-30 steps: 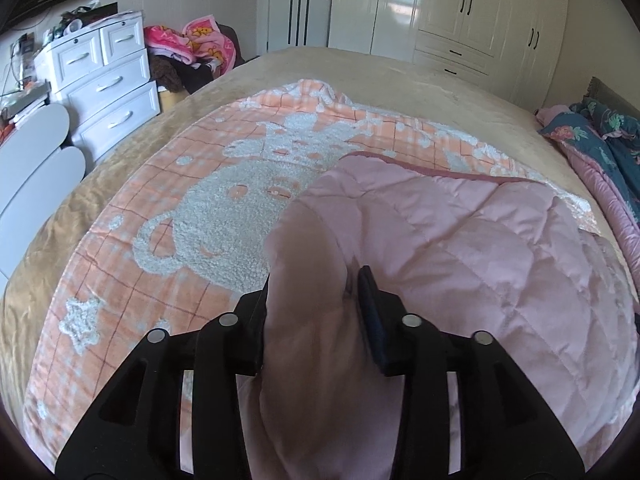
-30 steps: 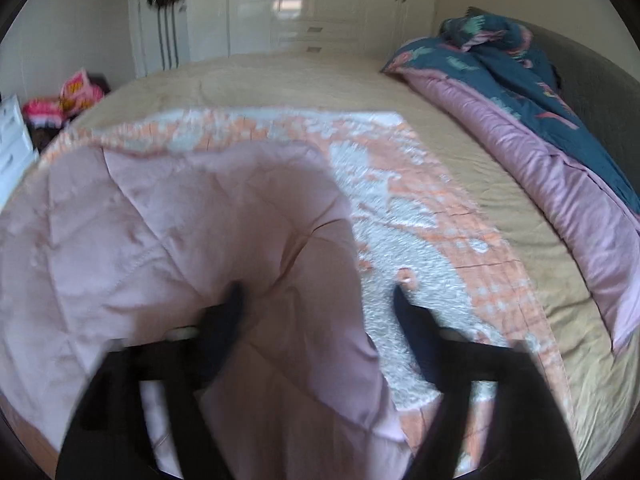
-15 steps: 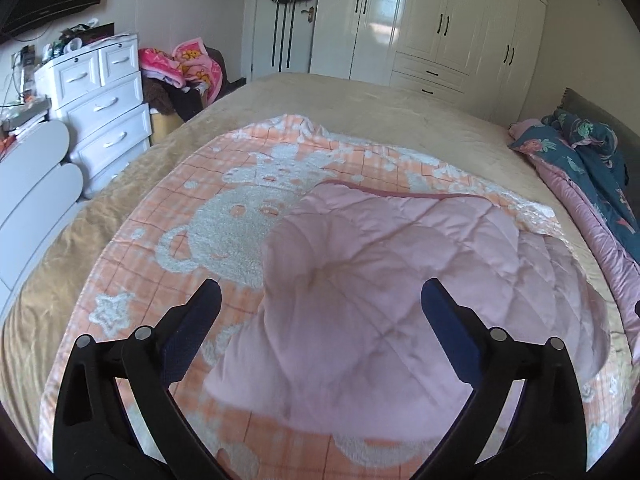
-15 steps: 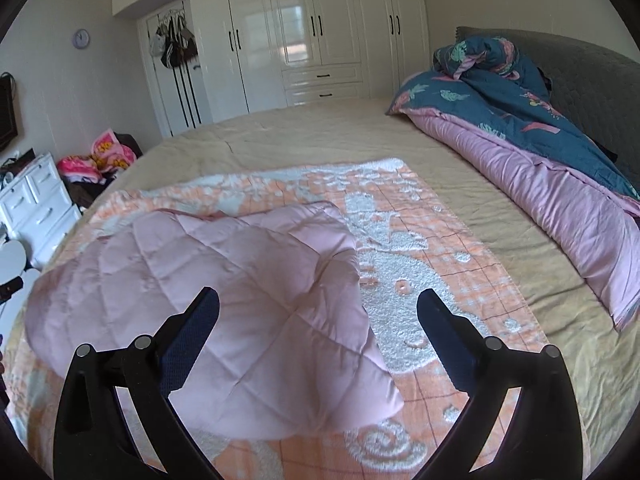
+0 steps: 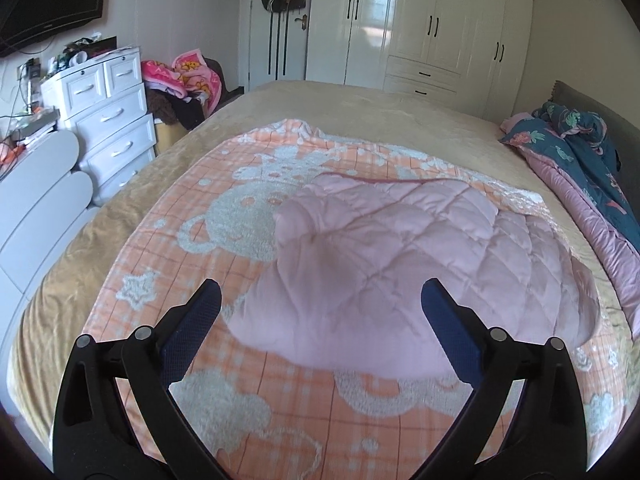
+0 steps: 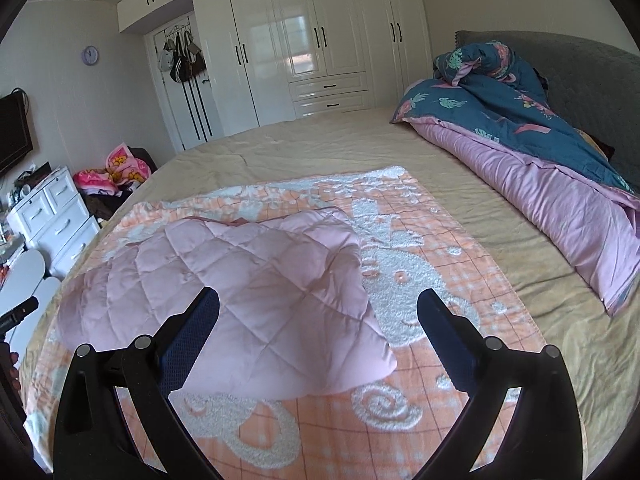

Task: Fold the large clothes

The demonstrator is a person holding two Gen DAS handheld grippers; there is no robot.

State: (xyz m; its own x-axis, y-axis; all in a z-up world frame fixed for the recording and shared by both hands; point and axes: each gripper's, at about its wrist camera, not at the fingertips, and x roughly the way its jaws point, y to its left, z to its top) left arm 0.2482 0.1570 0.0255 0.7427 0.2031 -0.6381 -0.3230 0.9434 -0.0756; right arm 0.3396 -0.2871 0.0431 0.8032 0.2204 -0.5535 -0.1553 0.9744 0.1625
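1. Both tongs, left tongs point(image 5: 320, 308) and right tongs point(image 6: 318, 306), now gape wide and empty; the left was clamped on the quilt a second ago.
2. The pink quilt point(image 5: 420, 256) lies released, doubled over, on the orange blanket point(image 5: 224, 216) on the bed point(image 6: 500, 220).
3. One fold looks done; another may follow.

A pink quilted garment point(image 5: 404, 268) is lying folded and puffy on the bed's orange patterned blanket point(image 5: 224, 240).
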